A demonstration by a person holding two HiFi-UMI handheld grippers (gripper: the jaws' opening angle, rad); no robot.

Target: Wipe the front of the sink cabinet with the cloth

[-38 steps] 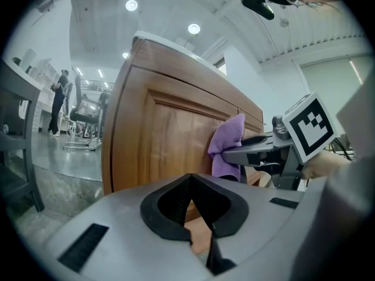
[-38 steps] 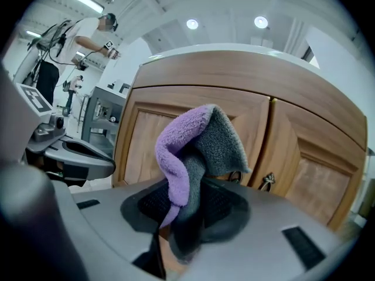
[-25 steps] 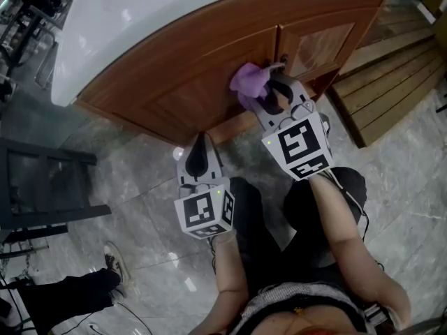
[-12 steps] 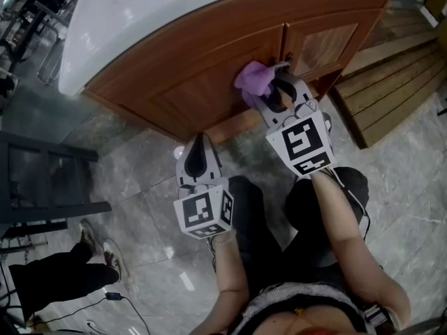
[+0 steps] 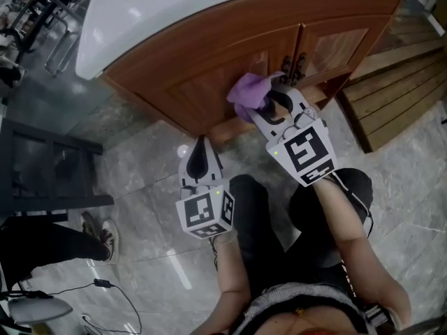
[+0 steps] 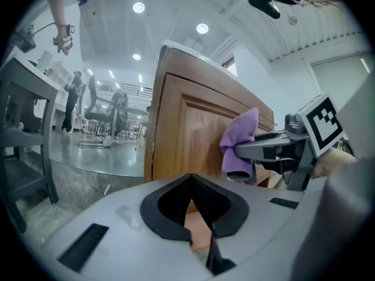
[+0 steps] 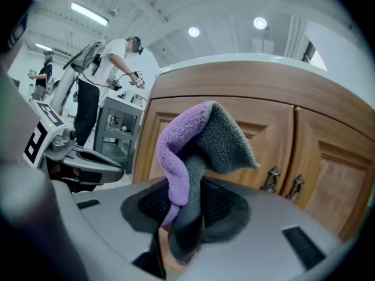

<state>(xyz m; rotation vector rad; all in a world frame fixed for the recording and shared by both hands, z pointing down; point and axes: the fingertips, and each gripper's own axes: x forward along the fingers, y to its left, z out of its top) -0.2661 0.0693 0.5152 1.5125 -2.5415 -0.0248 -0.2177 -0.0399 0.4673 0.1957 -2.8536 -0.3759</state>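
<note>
At the cabinet [image 5: 209, 54], the cloth [image 5: 248, 93] was pinched in the right gripper's [image 5: 269, 98] fingers; the left gripper's [image 5: 200, 140] were shut, empty.

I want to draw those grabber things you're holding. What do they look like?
Both are light grey plastic. The left gripper and the right gripper each narrow to two jaws lined with black pads. Behind the jaws of each sits a white cube printed with black square markers, with a tiny green light beside it. No sleeves cover the forearms.
</note>
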